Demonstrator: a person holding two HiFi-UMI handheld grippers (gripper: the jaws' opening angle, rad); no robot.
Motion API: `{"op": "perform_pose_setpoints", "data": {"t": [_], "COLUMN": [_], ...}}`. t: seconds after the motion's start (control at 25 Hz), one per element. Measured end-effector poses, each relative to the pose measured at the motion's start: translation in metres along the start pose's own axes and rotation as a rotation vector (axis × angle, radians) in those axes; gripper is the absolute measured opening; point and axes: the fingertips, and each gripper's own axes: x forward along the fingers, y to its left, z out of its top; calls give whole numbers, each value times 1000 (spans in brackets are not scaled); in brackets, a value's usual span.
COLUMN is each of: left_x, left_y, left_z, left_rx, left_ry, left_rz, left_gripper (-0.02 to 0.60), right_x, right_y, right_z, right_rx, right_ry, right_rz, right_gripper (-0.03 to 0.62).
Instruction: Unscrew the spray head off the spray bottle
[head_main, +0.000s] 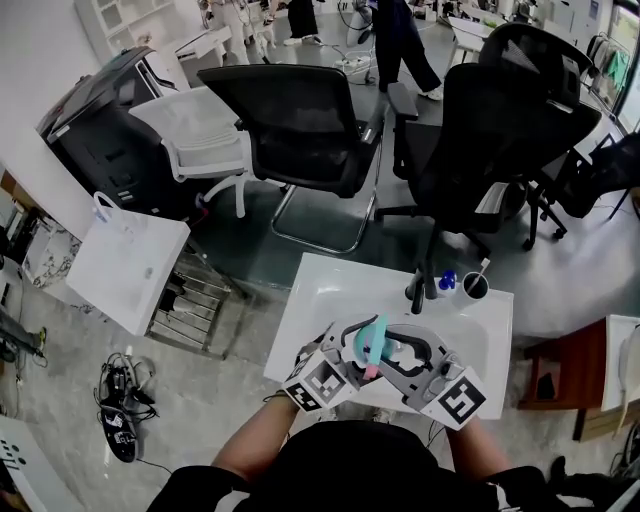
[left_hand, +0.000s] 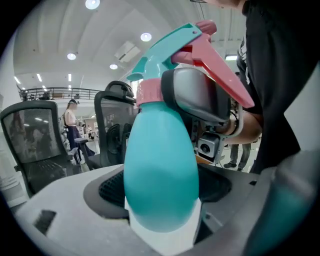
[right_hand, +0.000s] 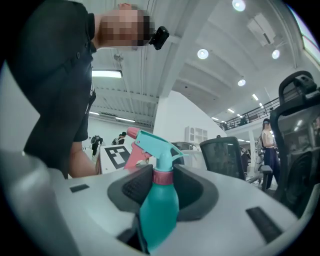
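The left tongs (left_hand: 161, 200) are closed round the fat teal body of the spray bottle (left_hand: 160, 160), its two pads pressed to either side of the bulge near the base. The right tongs (right_hand: 163, 186) come at the same bottle from the other side. Their pads sit tight against both sides of the pink collar (right_hand: 162, 176) at the foot of the spray head (right_hand: 152, 145), so they have the head by its neck and are only partly open. The head is teal, with a pink trigger (left_hand: 220, 70) sticking out toward the person's dark shirt. From above, the two tongs meet nose to nose and the bottle is caught between them. It is held in the air over the near edge of the white worktop (head_main: 330, 300), close in front of the person's chest and touching nothing else.

At the far right corner of the worktop stand a dark cup (head_main: 476, 285) and a small blue-topped thing (head_main: 447, 282), well apart from the bottle. Beyond the worktop's far edge are two black office chairs (head_main: 300, 120) (head_main: 490, 130) and a white chair (head_main: 200, 130). To the left of the worktop, on the floor, stands a white bag (head_main: 125, 265) beside a wire rack (head_main: 200, 300).
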Motion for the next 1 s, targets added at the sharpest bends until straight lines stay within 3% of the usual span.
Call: {"op": "perform_pose_setpoints", "data": {"t": [0.28, 0.64, 0.8, 1.0], "left_x": [-11, -21, -23, -24], "left_y": [-26, -49, -57, -63], "left_z": [-4, 9, 12, 16], "left_rx": [72, 131, 154, 156], "left_ry": [-27, -46, -57, -73], "left_rz": [-186, -347, -391, -411], "left_gripper": [399, 399, 399, 399], "right_x": [-3, -9, -14, -18], "right_y": [21, 38, 44, 46], "right_z": [3, 5, 5, 9], "right_rx": [-14, -15, -63, -40], "right_ry": [19, 35, 58, 43], "right_rz": [186, 317, 397, 415], "right_gripper": [135, 133, 133, 135]}}
